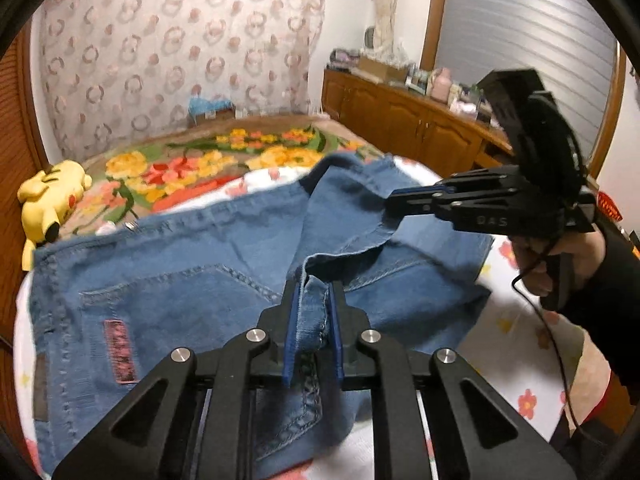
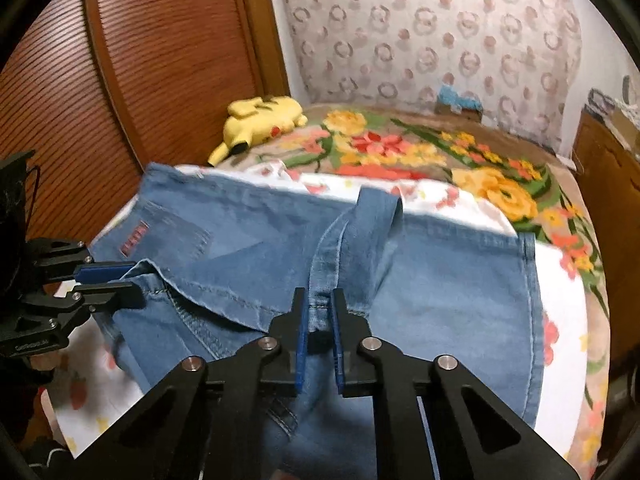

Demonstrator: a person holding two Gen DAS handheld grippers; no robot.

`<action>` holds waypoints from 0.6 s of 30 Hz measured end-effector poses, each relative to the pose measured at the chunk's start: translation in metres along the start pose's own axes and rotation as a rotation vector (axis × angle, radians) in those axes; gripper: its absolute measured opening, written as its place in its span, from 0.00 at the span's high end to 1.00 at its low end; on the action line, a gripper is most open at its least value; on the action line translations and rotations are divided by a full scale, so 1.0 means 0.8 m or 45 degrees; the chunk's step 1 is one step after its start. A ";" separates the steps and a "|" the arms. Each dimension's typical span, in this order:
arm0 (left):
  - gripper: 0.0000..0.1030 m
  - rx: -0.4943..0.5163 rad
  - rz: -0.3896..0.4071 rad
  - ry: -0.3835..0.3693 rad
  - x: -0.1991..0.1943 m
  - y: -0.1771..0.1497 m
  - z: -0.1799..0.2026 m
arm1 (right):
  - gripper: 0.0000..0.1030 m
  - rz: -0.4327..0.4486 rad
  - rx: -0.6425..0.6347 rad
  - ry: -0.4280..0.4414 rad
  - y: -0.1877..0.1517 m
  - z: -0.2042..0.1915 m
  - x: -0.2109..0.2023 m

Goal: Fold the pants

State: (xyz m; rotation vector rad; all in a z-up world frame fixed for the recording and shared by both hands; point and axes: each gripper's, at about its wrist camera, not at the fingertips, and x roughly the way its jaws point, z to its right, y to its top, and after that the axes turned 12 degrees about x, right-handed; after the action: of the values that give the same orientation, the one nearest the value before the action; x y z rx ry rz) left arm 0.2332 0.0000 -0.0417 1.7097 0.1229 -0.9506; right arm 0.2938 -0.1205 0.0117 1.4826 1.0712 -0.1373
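While the jeans (image 1: 192, 280) lie spread on my white flowered sheet (image 1: 532, 344), my left gripper (image 1: 314, 300) pinches a raised denim fold. My right gripper (image 2: 320, 312) clamps another hem edge nearby.

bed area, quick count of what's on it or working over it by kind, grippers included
jeans: 1
yellow plush toy: 1
floral blanket: 1
white flowered sheet: 1
grippers: 2, the left gripper and the right gripper, each shut on a denim fold
total: 6
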 end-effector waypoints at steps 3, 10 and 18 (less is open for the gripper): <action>0.88 -0.016 0.049 0.033 -0.027 -0.001 -0.009 | 0.94 0.041 -0.034 0.034 0.012 -0.016 -0.009; 0.91 -0.076 0.110 0.145 -0.093 -0.027 -0.050 | 0.95 0.099 -0.139 0.129 0.041 -0.078 -0.014; 0.91 -0.201 0.121 0.280 -0.140 -0.075 -0.105 | 0.95 0.078 -0.247 0.223 0.056 -0.139 0.022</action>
State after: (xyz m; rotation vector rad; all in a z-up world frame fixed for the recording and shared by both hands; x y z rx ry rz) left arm 0.1707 0.1356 -0.0114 1.6543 0.2523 -0.6634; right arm 0.2794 -0.0110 0.0608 1.3679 1.1442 0.1392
